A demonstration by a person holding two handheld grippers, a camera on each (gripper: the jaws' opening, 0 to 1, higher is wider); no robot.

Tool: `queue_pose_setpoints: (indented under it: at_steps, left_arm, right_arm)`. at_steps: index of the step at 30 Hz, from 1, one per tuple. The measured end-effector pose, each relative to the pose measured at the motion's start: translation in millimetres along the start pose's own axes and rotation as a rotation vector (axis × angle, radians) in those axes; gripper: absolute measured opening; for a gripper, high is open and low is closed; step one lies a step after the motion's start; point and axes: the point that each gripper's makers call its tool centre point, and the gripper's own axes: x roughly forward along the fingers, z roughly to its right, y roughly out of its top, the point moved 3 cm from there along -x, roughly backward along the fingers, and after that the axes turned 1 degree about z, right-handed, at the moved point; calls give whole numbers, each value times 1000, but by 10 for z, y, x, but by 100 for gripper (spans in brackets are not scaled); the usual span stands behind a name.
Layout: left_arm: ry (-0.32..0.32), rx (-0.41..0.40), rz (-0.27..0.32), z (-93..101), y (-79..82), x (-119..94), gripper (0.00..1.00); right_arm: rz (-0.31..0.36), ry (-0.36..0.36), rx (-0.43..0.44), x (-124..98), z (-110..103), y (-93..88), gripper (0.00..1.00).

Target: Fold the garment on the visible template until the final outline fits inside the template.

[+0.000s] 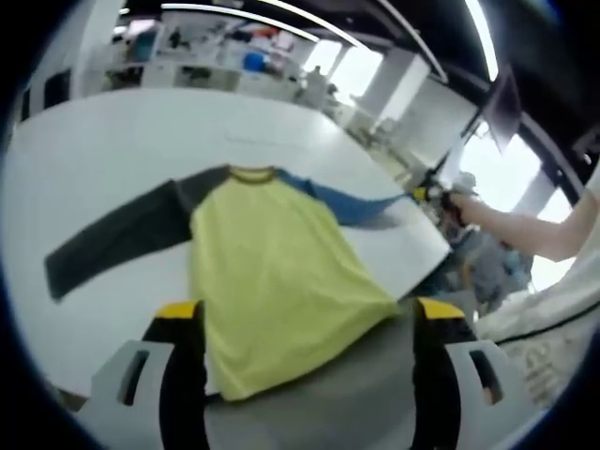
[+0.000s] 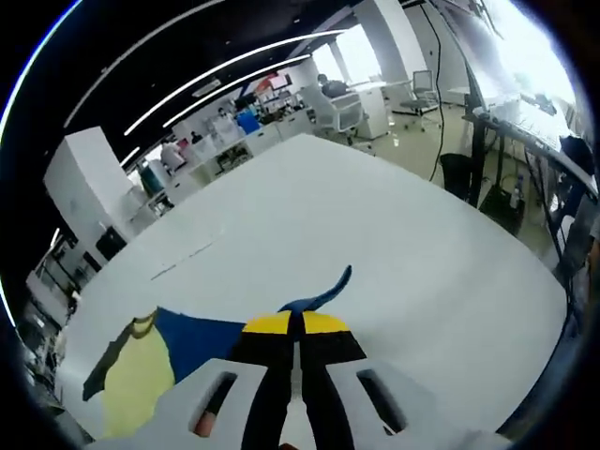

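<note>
The left gripper's [image 1: 309, 323] fingers [image 1: 178, 323] stand spread wide with nothing between them, poised above the near edge of the white table [image 1: 103, 150], over the hem of the raglan T-shirt [image 1: 272, 272]. The shirt lies flat and face up near that edge: yellow-green body, olive collar [image 1: 251, 173] pointing toward the far side, dark grey sleeve [image 1: 117, 234] stretched out flat to the left. Further right, the blue sleeve [image 1: 342, 199] is lifted off the surface and drawn taut toward the table's right edge, where the right gripper [image 1: 433, 195] holds its cuff in a person's hand [image 1: 469, 208]. In the right gripper view, the right gripper's fingers [image 2: 272, 325] are pressed together, pinching that blue sleeve [image 2: 319, 293], whose tip curls out beyond them. No template outline is clear on the table.

The shirt looks like a light, limp knit: it should drape and wrinkle readily and slide easily on the smooth top, so one edge may drag the rest. Good holds are likely the cuffs, shoulder seams and hem corners, pinching a single layer; the body needs a hand anchoring it while a sleeve folds across.
</note>
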Motion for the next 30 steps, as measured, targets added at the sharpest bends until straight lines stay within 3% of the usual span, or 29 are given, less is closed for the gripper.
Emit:
queue_pose_setpoints:
  at_steps: [12,26,30]
  left_arm:
    - [2,0,-5,-2,-24,-10,88]
    - [6,-7,-7,-22,-53,-27,87]
    - [3,-9,-7,-18,-62,-28,86]
  right_arm:
    - [56,35,-18,-19,-136,286,2]
    - [136,139,-69,-19,-571,691,2]
    - [158,179,-91,-64,-798,794,2]
